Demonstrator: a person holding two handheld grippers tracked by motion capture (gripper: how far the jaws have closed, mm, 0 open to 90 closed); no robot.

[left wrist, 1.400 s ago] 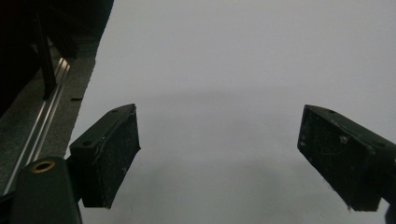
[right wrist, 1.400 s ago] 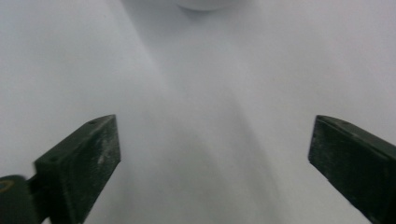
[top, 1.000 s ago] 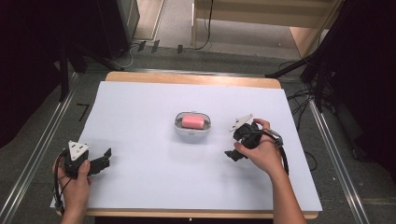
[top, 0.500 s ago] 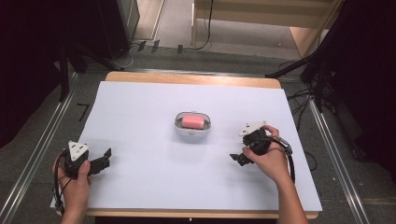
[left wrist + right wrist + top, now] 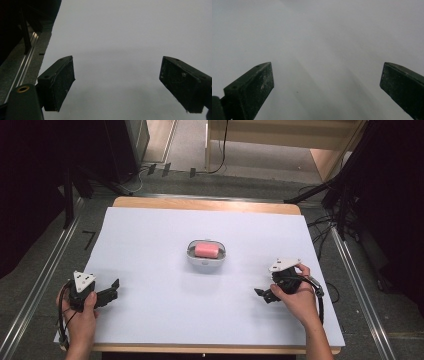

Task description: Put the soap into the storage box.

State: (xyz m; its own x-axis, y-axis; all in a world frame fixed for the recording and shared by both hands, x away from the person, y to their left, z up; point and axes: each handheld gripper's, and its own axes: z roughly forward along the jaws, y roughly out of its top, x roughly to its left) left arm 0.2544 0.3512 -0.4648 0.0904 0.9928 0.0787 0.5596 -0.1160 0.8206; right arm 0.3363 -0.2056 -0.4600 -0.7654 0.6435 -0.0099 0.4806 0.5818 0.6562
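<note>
A pink soap-like block [image 5: 207,250] lies in a small white oval dish [image 5: 206,262] at the middle of the white sheet [image 5: 160,235]. My left gripper [image 5: 114,289] rests at the sheet's near left corner, held by a hand, its jaws wide apart with nothing between them [image 5: 117,85]. My right gripper [image 5: 262,296] is at the near right, well to the right of and nearer than the dish, jaws spread over bare sheet [image 5: 327,87].
The sheet covers a wooden table whose edge [image 5: 200,204] shows at the back. Metal rails [image 5: 47,275] run along both sides on the floor. Cables [image 5: 325,227] and dark stands lie beyond the right and far edges.
My right gripper has drawn back from beside the dish toward the near right edge. The left gripper has stayed put.
</note>
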